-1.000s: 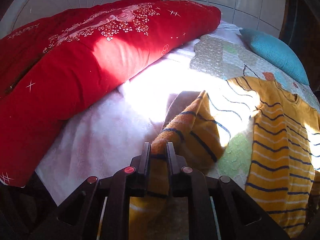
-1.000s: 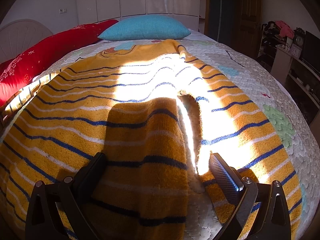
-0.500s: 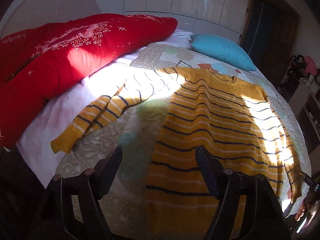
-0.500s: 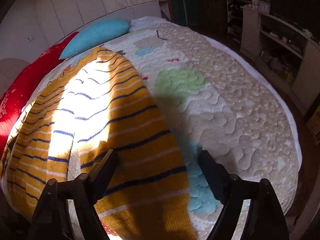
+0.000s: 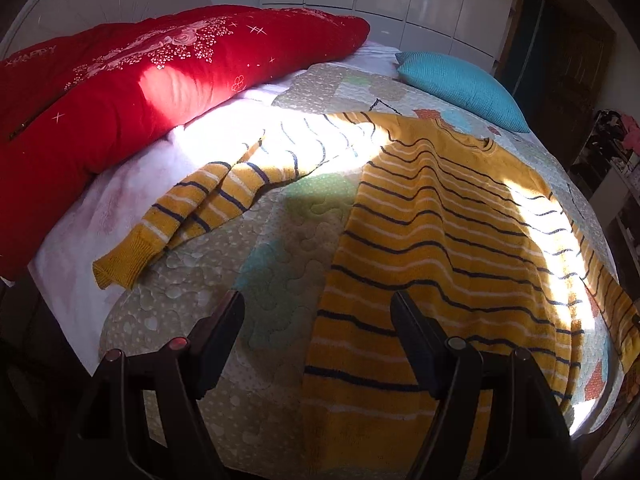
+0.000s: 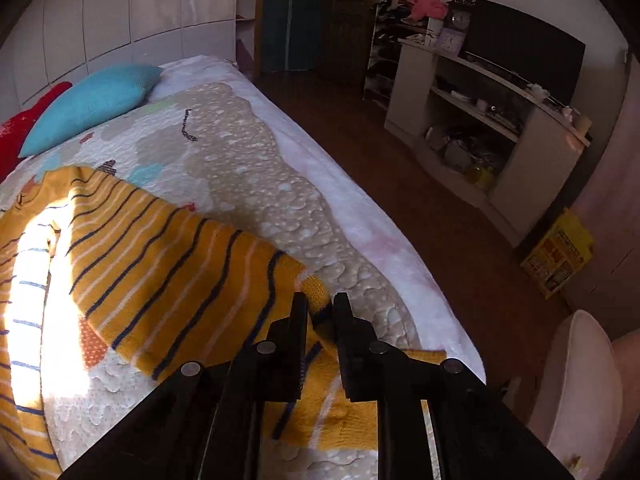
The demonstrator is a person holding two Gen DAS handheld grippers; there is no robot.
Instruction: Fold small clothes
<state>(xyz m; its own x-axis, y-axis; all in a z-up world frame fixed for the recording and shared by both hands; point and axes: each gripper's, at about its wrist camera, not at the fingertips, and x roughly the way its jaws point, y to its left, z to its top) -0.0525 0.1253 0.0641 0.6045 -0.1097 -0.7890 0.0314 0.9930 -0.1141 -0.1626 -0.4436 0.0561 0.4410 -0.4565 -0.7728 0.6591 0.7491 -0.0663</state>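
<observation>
A yellow sweater (image 5: 440,232) with navy and white stripes lies spread flat on the quilted bed. Its left sleeve (image 5: 192,208) stretches out toward the red pillow, cuff nearest me. My left gripper (image 5: 318,312) is open and empty, held above the sweater's lower left hem. In the right wrist view the sweater's right sleeve (image 6: 168,264) runs toward me, and my right gripper (image 6: 320,310) is shut on its cuff near the bed's right edge.
A long red pillow (image 5: 140,92) lies along the bed's left side and a blue pillow (image 5: 460,88) at the head. Past the bed's right edge (image 6: 380,240) are wooden floor, a shelf unit (image 6: 480,128) with a TV and a yellow box (image 6: 560,256).
My left gripper let go of the left sleeve, opened and pulled back over the hem. My right gripper moved right along the right sleeve and closed on its cuff.
</observation>
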